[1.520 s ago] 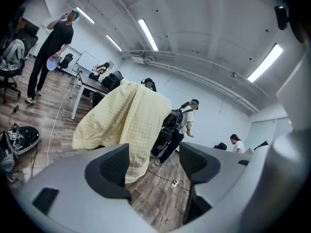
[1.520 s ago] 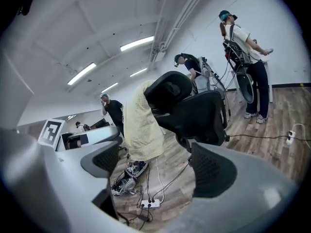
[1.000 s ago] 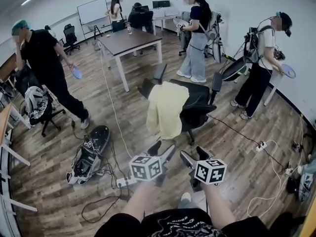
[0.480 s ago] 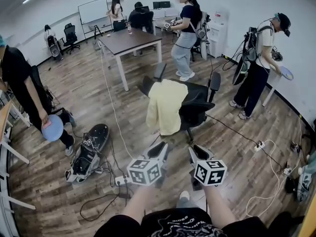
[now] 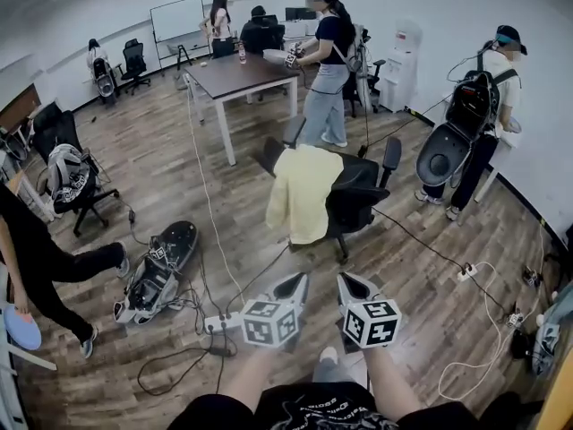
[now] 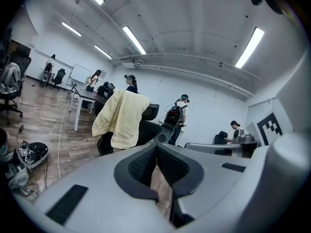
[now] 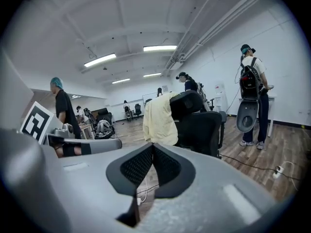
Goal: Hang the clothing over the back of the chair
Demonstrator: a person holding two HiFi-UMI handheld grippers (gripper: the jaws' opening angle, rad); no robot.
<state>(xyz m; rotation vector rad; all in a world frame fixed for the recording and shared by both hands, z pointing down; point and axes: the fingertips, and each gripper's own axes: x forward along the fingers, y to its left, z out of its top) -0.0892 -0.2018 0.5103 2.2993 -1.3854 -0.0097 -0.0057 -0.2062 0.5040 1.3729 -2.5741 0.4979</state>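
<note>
A pale yellow garment (image 5: 303, 193) hangs over the back of a black office chair (image 5: 363, 186) in the middle of the room. It also shows in the left gripper view as the garment (image 6: 124, 118) on the chair (image 6: 148, 130), and in the right gripper view as the garment (image 7: 159, 120) on the chair (image 7: 201, 120). My left gripper (image 5: 296, 282) and right gripper (image 5: 346, 281) hover side by side, well short of the chair. Both have just been closing and now stand shut, the left gripper (image 6: 156, 145) and right gripper (image 7: 152, 147) with nothing between their pads.
A brown table (image 5: 237, 74) stands behind the chair. People stand behind it (image 5: 324, 70) and at the right (image 5: 479, 124); a person's leg (image 5: 63, 262) shows at the left. A bag of gear (image 5: 157, 271), a power strip (image 5: 219, 322) and cables lie on the wooden floor.
Both grippers' jaws went from open to shut, holding nothing, and drew back a little from the chair. The people around the room have walked to new spots.
</note>
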